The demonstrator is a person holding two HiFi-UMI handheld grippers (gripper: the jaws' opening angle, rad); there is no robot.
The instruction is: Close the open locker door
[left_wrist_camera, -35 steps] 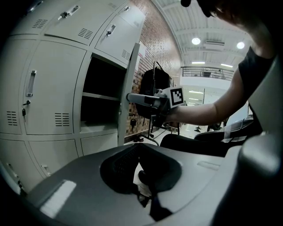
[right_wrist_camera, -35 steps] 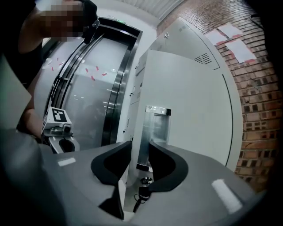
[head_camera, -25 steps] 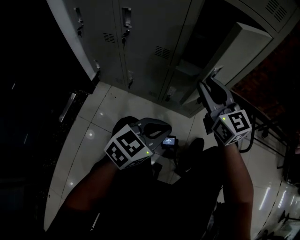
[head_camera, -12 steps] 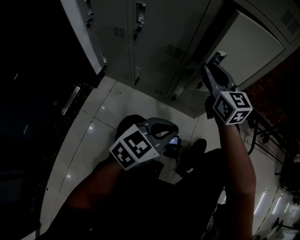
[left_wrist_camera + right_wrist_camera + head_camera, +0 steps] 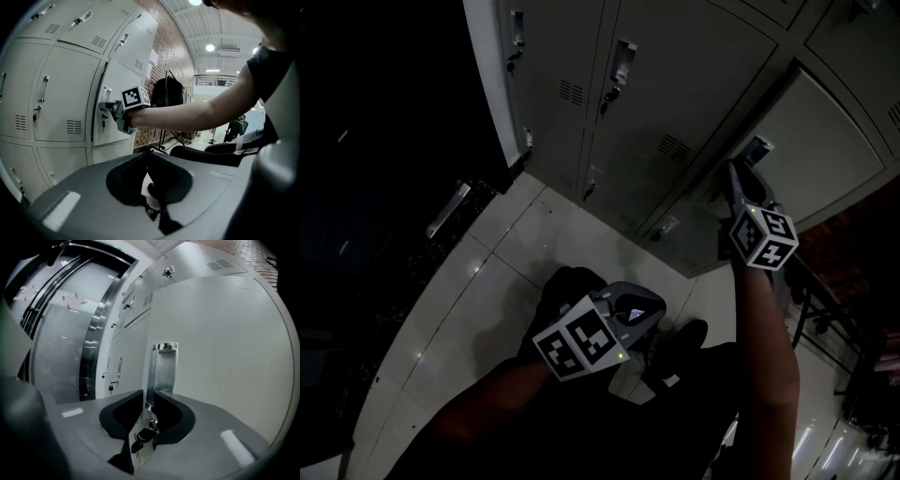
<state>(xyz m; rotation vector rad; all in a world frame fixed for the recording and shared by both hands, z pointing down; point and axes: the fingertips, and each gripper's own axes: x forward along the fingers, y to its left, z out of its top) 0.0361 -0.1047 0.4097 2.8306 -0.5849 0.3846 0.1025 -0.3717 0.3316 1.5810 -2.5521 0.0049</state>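
One push left, I reckon: right tool (image 5: 149, 397), jaws just been closing, pinches the latch handle (image 5: 162, 365) of the locker door (image 5: 827, 148), now almost flush in the bank, so I'd press squarely in till it seats; left tool (image 5: 146, 156) pressed together, empty.

Two grippers (image 5: 639, 314) (image 5: 739, 173) — one locker door (image 5: 830, 155)

The grey metal locker door (image 5: 825, 150) is standing at the right of the grey steel locker bank (image 5: 675, 84). Its handle edge (image 5: 161, 371) is sitting between the jaws of the right gripper (image 5: 754, 155), which have just been closing on it. The left gripper (image 5: 639, 307) is hanging lower and to the left, over the pale tiled floor (image 5: 534, 244) before that bank.
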